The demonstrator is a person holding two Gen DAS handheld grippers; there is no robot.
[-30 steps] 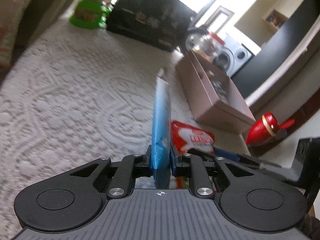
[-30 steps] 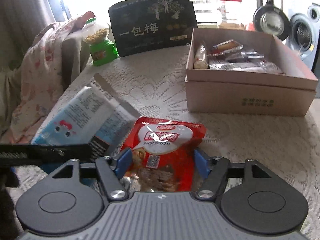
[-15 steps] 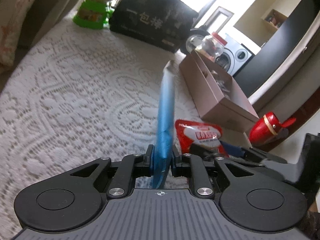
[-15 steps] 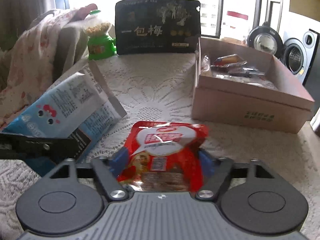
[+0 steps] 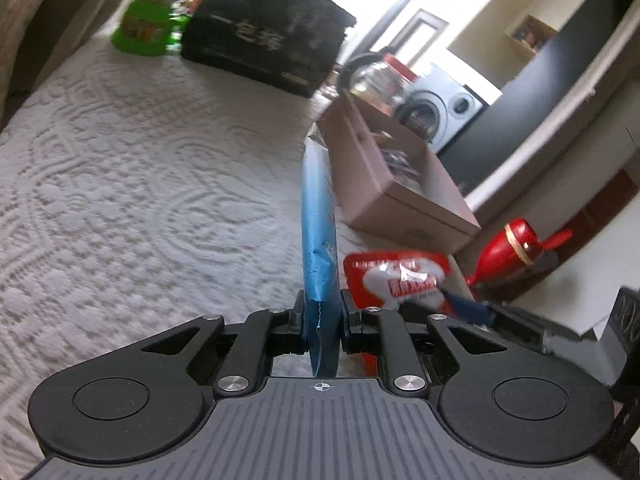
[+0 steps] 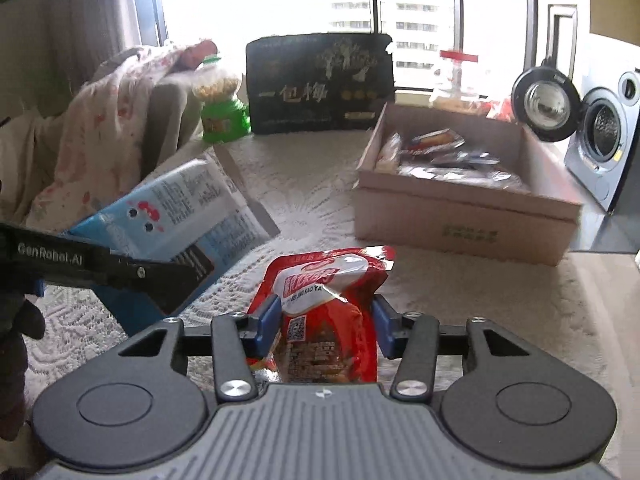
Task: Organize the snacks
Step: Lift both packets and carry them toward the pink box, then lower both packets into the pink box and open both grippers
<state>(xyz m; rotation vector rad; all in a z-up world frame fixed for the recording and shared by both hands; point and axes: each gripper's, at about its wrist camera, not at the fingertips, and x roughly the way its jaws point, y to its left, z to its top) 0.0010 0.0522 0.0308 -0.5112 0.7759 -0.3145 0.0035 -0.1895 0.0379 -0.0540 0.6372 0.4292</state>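
Note:
My left gripper (image 5: 322, 320) is shut on a flat blue snack packet (image 5: 318, 216), held edge-on above the lace tablecloth; the same packet (image 6: 172, 212) shows at left in the right wrist view. My right gripper (image 6: 326, 324) is shut on a red snack pouch (image 6: 328, 300), squeezed and lifted off the cloth; the pouch also shows in the left wrist view (image 5: 396, 276). An open cardboard box (image 6: 464, 220) holding several wrapped snacks stands ahead to the right, also seen in the left wrist view (image 5: 384, 184).
A large black snack bag (image 6: 320, 84) and a green candy dispenser (image 6: 222, 116) stand at the table's far edge. A cloth-draped chair (image 6: 104, 132) is at left. A washing machine (image 6: 604, 132) is beyond the box. A red toy (image 5: 516, 248) is off the table's right side.
My right gripper has closed on the red pouch and raised it, crumpling it. Both grippers have moved up and toward the box; the blue packet stays gripped.

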